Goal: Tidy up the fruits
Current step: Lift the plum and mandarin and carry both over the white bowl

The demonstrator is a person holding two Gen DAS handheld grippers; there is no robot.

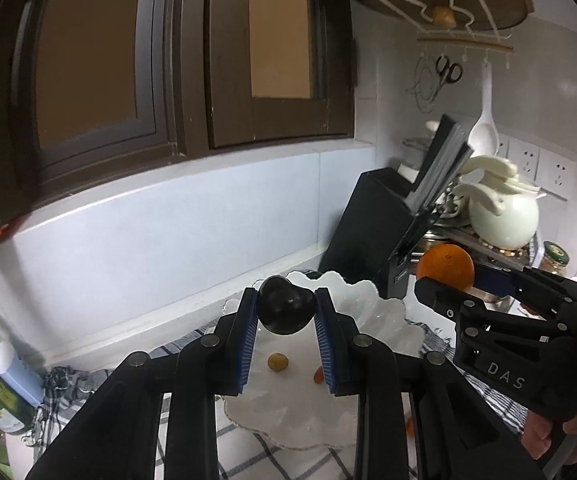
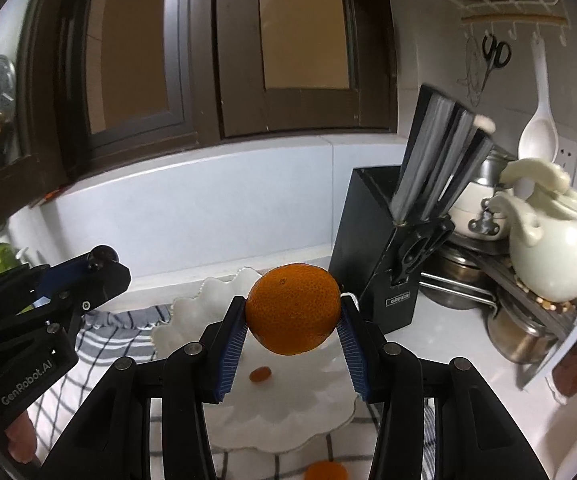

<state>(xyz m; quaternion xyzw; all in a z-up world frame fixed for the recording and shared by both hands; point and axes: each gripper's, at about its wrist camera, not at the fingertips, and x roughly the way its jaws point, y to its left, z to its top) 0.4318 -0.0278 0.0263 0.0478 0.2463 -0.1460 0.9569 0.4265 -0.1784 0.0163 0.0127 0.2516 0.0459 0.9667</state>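
Left gripper (image 1: 286, 312) clamped on plum (image 1: 285, 310), right gripper (image 2: 293, 314) clamped on orange (image 2: 293, 308) — both held above plate (image 1: 376, 312). Risk: round fruit released together may collide, roll over the shallow rim — grippers near each other.

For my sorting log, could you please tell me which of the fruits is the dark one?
The glossy black plum, clamped in the left gripper above the white scalloped plate; the other fruits are orange or yellowish.
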